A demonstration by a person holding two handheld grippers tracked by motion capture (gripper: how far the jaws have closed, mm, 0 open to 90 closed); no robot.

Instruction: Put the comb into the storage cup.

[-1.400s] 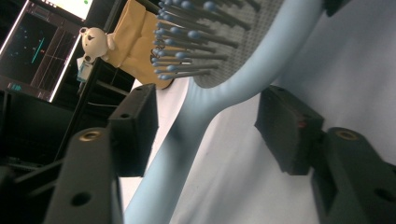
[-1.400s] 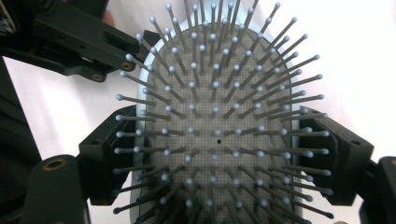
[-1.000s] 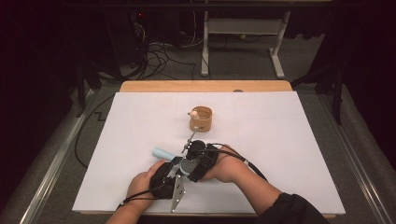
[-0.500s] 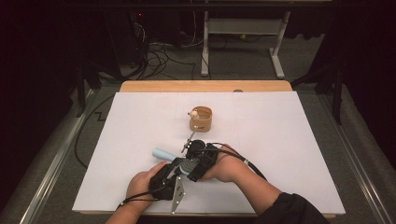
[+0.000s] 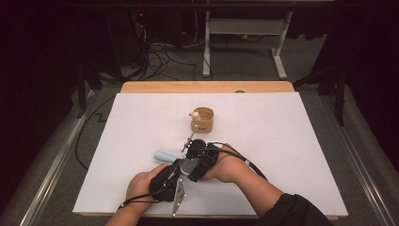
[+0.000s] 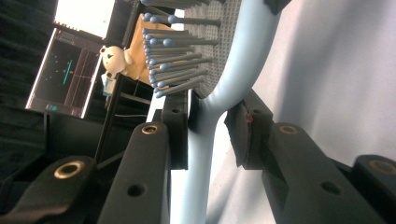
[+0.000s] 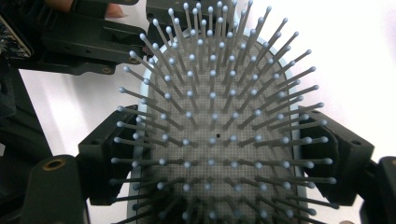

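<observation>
A light blue hairbrush [image 5: 162,156] lies low over the white table, held between both grippers. My left gripper [image 6: 212,130] has just been closing its jaws; the pads now sit against the thin neck of the brush handle [image 6: 191,186]. In the high view, the left gripper [image 5: 175,165] comes in from the lower left. My right gripper [image 7: 217,158] is shut on the brush head [image 7: 210,186], one pad on each side edge, with the bristles pointing at its camera. From the high view, the right gripper [image 5: 192,170] meets the left one over the brush.
A small wooden cup [image 5: 203,120] with a white toy figure [image 5: 193,114] on its rim stands farther back at the table's middle. The white sheet [image 5: 282,141] stretches wide to the right and left. Cables and desk legs lie on the floor beyond.
</observation>
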